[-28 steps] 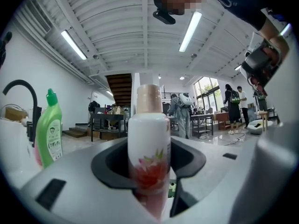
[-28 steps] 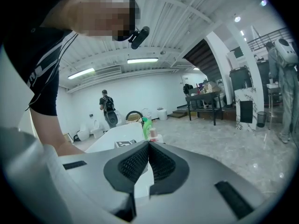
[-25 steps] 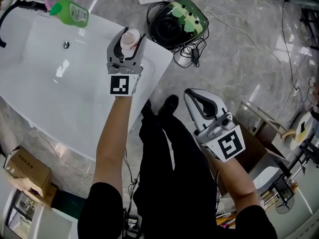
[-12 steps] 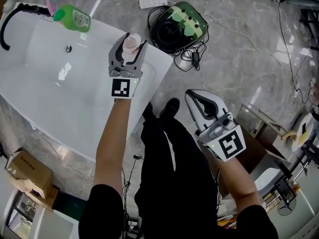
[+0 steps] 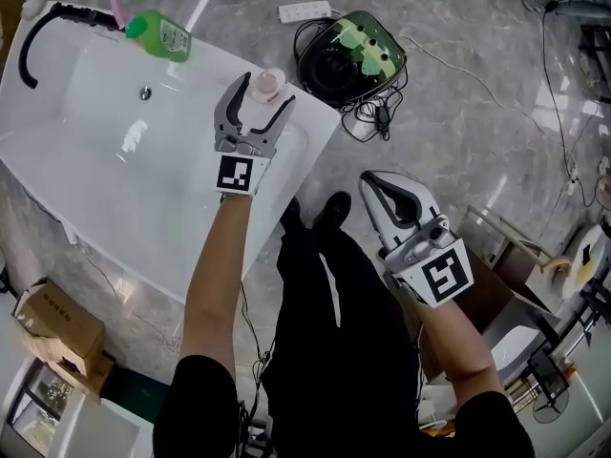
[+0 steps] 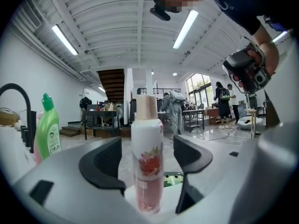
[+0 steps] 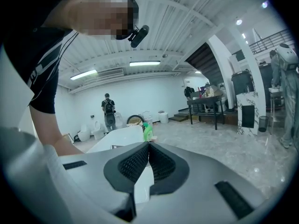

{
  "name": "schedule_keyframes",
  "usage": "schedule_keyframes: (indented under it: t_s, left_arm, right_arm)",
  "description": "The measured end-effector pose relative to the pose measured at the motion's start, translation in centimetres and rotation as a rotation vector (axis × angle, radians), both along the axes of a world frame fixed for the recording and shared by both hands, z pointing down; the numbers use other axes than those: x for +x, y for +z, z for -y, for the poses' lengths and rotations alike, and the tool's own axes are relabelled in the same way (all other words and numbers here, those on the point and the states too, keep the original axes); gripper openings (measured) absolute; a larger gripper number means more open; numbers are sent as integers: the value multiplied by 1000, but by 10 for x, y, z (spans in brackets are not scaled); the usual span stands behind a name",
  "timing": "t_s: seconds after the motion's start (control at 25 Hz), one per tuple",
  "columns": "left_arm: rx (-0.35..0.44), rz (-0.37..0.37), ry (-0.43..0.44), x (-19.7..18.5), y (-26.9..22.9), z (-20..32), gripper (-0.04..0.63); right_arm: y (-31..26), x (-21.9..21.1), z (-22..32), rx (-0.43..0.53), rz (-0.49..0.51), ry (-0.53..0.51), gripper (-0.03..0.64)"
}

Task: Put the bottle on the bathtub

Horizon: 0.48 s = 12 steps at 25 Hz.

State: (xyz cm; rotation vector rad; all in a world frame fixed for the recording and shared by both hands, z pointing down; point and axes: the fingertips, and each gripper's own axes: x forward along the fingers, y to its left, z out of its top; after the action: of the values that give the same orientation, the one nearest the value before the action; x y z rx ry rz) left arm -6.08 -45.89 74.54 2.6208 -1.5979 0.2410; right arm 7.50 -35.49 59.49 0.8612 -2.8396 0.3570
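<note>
Head view looks steeply down from above onto the bathtub (image 5: 105, 189); left gripper view sits low at its rim, close to the bottle (image 6: 147, 157); right gripper view faces the bathtub from farther off; all share the green bottle (image 5: 164, 34).

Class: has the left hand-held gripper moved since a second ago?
Yes. The left hand-held gripper has opened off the bottle on the bathtub rim and backed slightly toward the person.

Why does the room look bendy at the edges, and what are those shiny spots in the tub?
Left gripper view: a wide-angle lens curves the ceiling beams and darkens the corners; the pink bottle looks sharp. Right gripper view: same bending. Head view: those spots on the bathtub are glare, likely from ceiling lights.
</note>
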Motion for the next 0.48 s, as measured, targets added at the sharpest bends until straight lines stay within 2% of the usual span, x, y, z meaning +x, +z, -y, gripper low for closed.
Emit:
schedule_keyframes:
  t_s: [0.16,0.28,0.48]
  left_arm:
    - [-15,15,-6,-9,-15,-27,345]
    - [-6,43,-28,-22,-58,-60,344]
    - [24,65,-16,-23,-169,-106,184]
  right_arm:
    - [-16,-1,-1,10,11,-3,11]
    - [-43,-4,-6,24,17,-14,11]
    - [-104,-10,-14,78,24,-38,11]
